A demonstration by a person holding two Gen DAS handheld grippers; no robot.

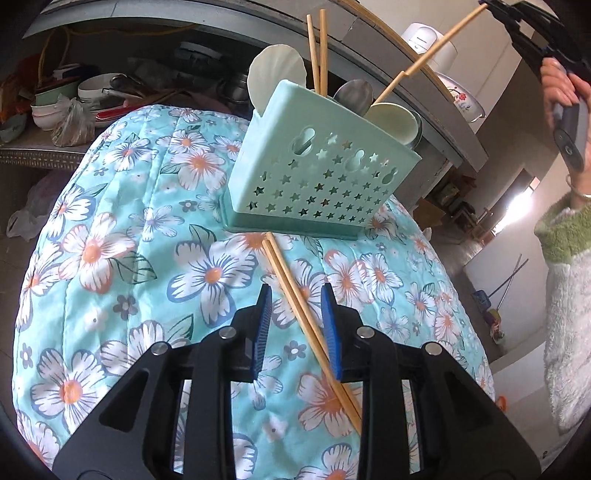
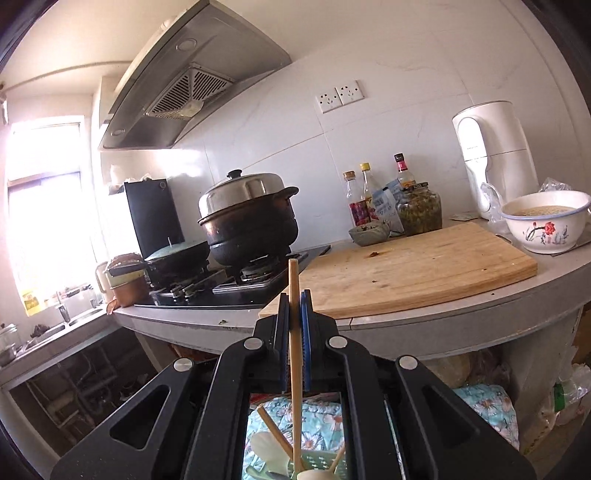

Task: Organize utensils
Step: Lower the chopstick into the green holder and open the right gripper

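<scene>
A light-blue perforated utensil holder [image 1: 314, 166] stands on a floral cloth [image 1: 147, 258]. It holds white spoons, a metal spoon and two chopsticks [image 1: 318, 48]. A pair of chopsticks [image 1: 306, 317] lies on the cloth between the fingers of my open left gripper [image 1: 295, 328]. My right gripper [image 2: 294, 321] is shut on a single chopstick [image 2: 294, 332], held above the holder [image 2: 314, 461]. That chopstick also shows in the left wrist view [image 1: 428, 55], slanting down into the holder, with the right gripper [image 1: 491, 5] at the top right.
A counter with a cutting board [image 2: 417, 266], a flowered bowl [image 2: 543, 221], bottles, a jar, a white appliance [image 2: 495, 155] and a pot on a stove [image 2: 247, 218] lies behind. Shelves with dishes [image 1: 74, 99] stand beyond the cloth.
</scene>
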